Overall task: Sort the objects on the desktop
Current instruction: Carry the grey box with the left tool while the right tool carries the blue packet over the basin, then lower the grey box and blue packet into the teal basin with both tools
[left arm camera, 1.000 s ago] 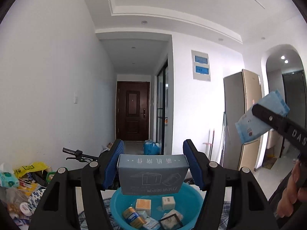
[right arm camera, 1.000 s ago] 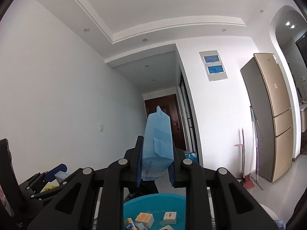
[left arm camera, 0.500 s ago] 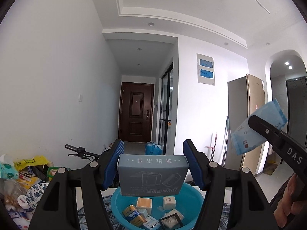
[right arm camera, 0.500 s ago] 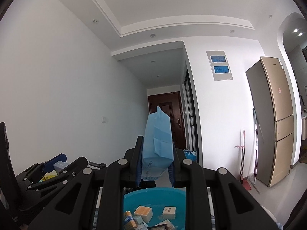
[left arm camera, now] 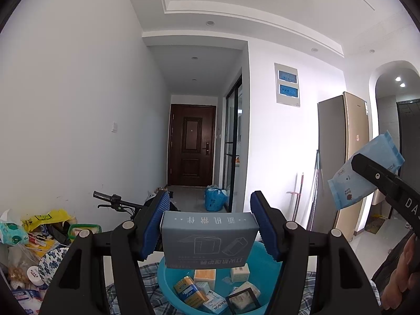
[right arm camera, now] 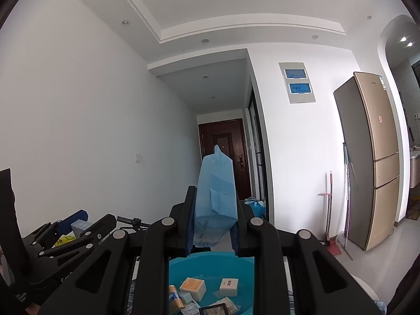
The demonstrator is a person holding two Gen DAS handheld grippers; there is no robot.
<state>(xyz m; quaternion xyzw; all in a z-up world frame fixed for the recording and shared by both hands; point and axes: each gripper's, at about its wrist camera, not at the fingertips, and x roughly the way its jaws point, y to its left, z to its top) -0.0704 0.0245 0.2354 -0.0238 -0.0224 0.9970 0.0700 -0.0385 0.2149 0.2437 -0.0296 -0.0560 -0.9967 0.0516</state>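
Observation:
My left gripper is shut on a grey cardboard box with white printing, held level above a blue plastic basin. Several small boxes and packets lie in that basin. In the right wrist view my right gripper is shut on a light blue tissue pack that stands upright between the pads, over the same basin. From the left wrist view the tissue pack and the right gripper's black finger show at the far right. The left gripper with its grey box appears at the lower left of the right wrist view.
The basin rests on a blue checked cloth. A heap of bags, packets and bottles lies to the left, with a bicycle handlebar behind. A hallway with a dark door runs ahead, and a fridge stands on the right.
The left wrist view has dipped a little, showing more of the basin's contents and the clutter on the left. Both grips are unchanged.

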